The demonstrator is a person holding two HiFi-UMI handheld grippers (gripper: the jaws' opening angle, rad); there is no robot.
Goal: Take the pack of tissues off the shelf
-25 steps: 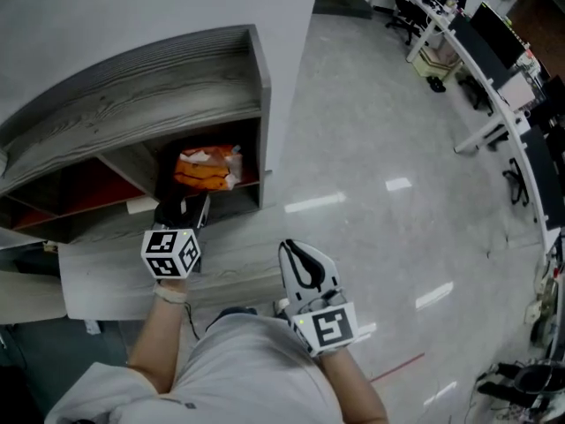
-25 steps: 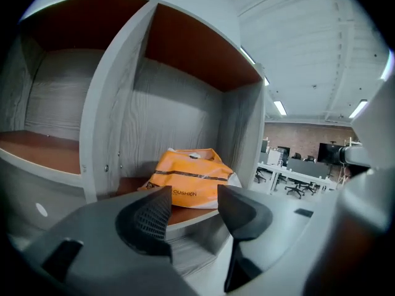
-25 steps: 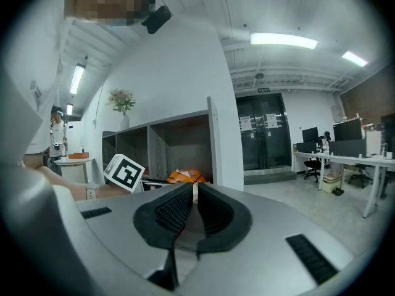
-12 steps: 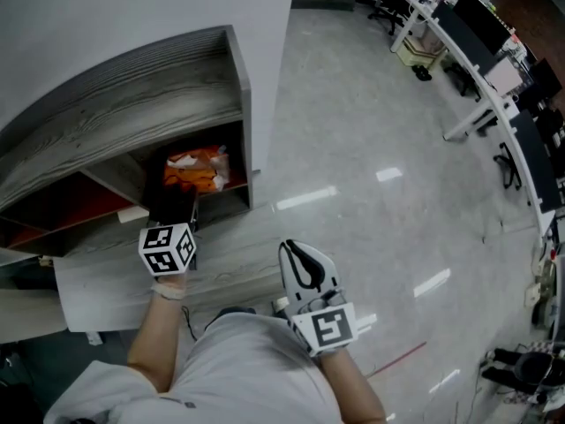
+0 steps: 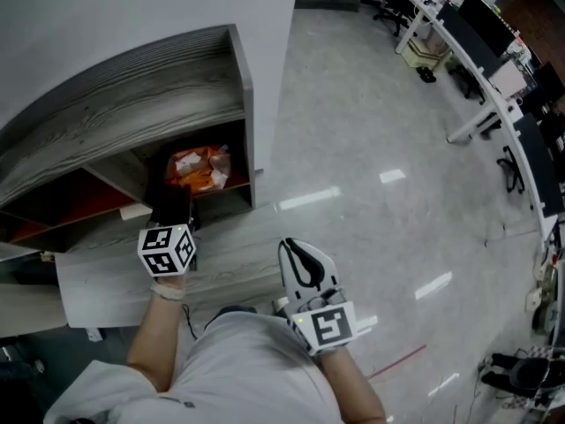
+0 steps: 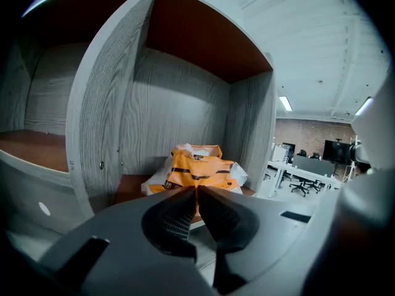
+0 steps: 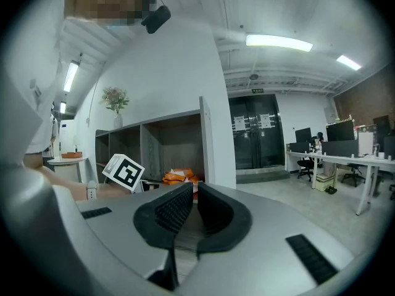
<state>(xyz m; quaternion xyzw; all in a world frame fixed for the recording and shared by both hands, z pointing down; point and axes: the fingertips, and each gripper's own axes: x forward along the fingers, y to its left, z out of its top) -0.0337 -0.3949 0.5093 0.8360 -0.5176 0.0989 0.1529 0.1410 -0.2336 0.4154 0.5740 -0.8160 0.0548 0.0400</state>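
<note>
Tissue pack (image 6: 197, 168): orange, lying in the shelf (image 6: 105, 134), right compartment. My left gripper (image 6: 196, 193): fingers closing, nothing between, near pack. Right gripper (image 7: 195, 193): fingers apparently together, empty.

Left gripper (image 6: 196, 193) jaws closing from wide open, nothing between them

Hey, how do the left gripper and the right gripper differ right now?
The left gripper is up at the shelf, aimed at the orange pack of tissues; the right gripper is near the person's body, away from the shelf. The left gripper's jaws are closing, the pack just beyond their tips; the right gripper's jaws sit together. Both hold nothing.
</note>
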